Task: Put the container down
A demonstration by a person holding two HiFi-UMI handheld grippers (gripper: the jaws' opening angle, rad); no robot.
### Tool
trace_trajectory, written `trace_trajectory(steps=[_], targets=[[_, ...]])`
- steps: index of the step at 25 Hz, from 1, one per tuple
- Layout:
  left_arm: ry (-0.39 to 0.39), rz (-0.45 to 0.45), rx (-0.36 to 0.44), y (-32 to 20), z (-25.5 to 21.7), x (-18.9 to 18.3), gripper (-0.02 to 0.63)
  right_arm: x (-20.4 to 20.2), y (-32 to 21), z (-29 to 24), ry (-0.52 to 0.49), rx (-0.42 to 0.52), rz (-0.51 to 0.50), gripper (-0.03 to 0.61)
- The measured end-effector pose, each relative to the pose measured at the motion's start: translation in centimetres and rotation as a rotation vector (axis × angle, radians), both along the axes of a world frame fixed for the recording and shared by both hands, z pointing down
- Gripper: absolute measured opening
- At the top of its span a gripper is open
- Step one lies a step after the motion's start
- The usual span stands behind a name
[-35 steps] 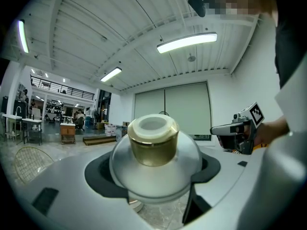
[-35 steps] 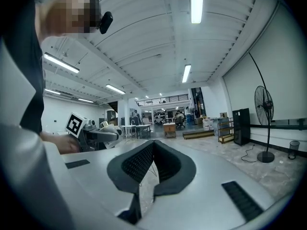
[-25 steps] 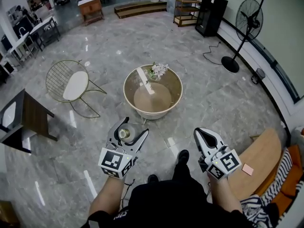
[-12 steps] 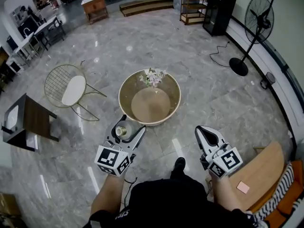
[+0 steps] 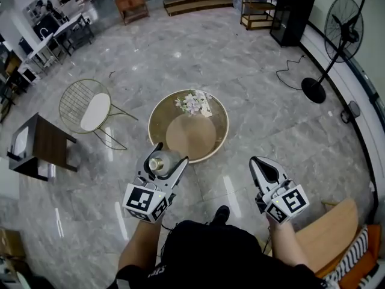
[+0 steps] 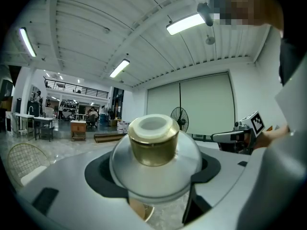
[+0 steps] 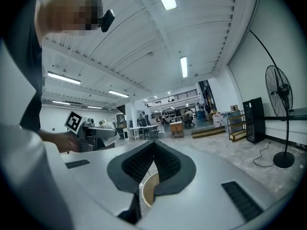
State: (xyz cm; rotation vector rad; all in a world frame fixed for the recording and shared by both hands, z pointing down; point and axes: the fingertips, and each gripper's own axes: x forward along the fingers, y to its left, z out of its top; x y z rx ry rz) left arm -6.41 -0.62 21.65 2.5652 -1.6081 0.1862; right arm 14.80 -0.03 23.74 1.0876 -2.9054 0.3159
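Nearest to me, the left hand-held gripper [image 5: 172,153] is clamped on the container [image 5: 161,163], a clear glass jar with a gold collar and a white top. Its rounded body sits between the two jaws with the top pointing up and away from me. The right hand-held gripper [image 5: 263,164] has its jaws pressed together with nothing between them. Both are held above the grey marble floor [image 5: 258,95]. In the head view the container lies just on the near side of the round surface [image 5: 191,138], not resting on it.

That surface is a low round table with a gold rim and a brown top. A bunch of white flowers [image 5: 192,103] lies at its far edge. To its left stand a gold wire chair [image 5: 90,110] with a white seat and, nearer, a dark side table [image 5: 42,146]. On the far right are a standing fan [image 5: 343,29], a black cabinet [image 5: 292,5] and a wooden shelf [image 5: 255,9]. A wooden cabinet [image 5: 135,5] stands far left of them.

The only print I can make out is the black-and-white square markers on the left cube [image 5: 146,202] and the right cube [image 5: 287,203]. I can read no words.
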Motion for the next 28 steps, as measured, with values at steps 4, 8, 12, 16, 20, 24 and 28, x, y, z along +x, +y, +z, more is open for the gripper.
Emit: trace_trajectory(steps=[4, 8, 12, 16, 20, 24, 28], targets=[[-0.015, 0.001, -0.006, -1.2, 0.5, 0.6, 0.348, -1.1, -1.6, 0.4, -0.002, -0.007, -0.045, 0.015], [-0.033, -0.013, 0.003, -2.5, 0.5, -0.9, 0.348, -3.4, -3.2, 0.6, 0.019, -0.015, -0.082, 0.015], [-0.042, -0.008, 0.001, -4.1, 0.7, -3.3, 0.348, -6.2, -5.0, 0.0, 0.034, -0.014, -0.093, 0.015], [-0.041, -0.003, 0.007, -5.5, 1.0, -5.9, 0.348, -8.4, -7.0, 0.0, 0.048, -0.016, -0.086, 0.015], [-0.039, -0.01, -0.002, -6.7, 1.6, -7.5, 0.348, -9.7, -8.6, 0.3, 0.053, -0.026, -0.089, 0.015], [-0.029, -0.037, -0.026, -8.3, 2.9, -8.1, 0.348, -10.3, -10.3, 1.3, 0.059, -0.044, -0.112, 0.015], [-0.027, -0.06, -0.056, -10.6, 4.2, -6.9, 0.348, -9.4, -13.4, 2.4, 0.059, -0.055, -0.143, 0.015]])
